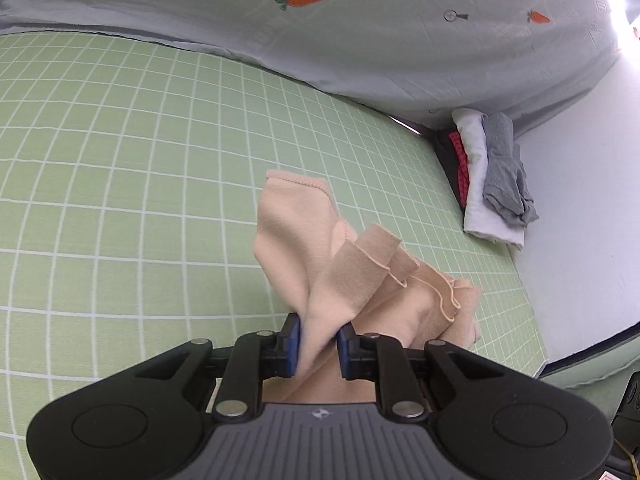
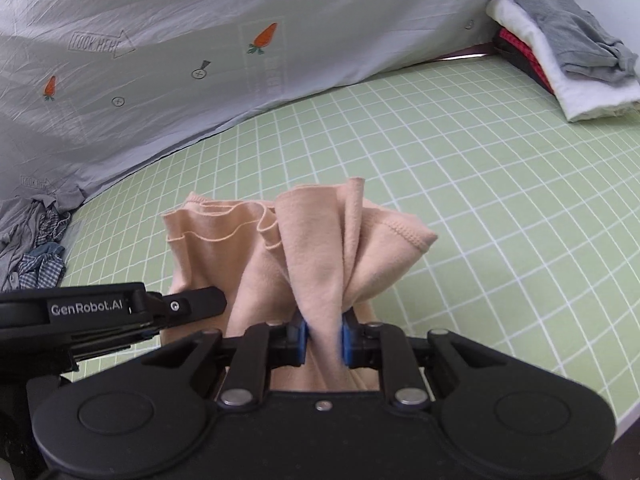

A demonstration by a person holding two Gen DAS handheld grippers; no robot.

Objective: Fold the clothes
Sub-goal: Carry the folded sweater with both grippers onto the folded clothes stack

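You worked over a bed whose green sheet [image 2: 480,200] carried a white grid. Behind it hung a pale grey cloth [image 2: 160,40] printed with carrots [image 2: 264,38]. A white wall [image 1: 580,240] flanked the bed; bright light [image 1: 618,0] entered above.

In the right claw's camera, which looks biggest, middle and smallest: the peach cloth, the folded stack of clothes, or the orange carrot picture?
1. Peach fleecy cloth, though it is nearest the camera, so that inflates it.
2. Folded stack of grey, white and red clothes.
3. Orange carrot print.
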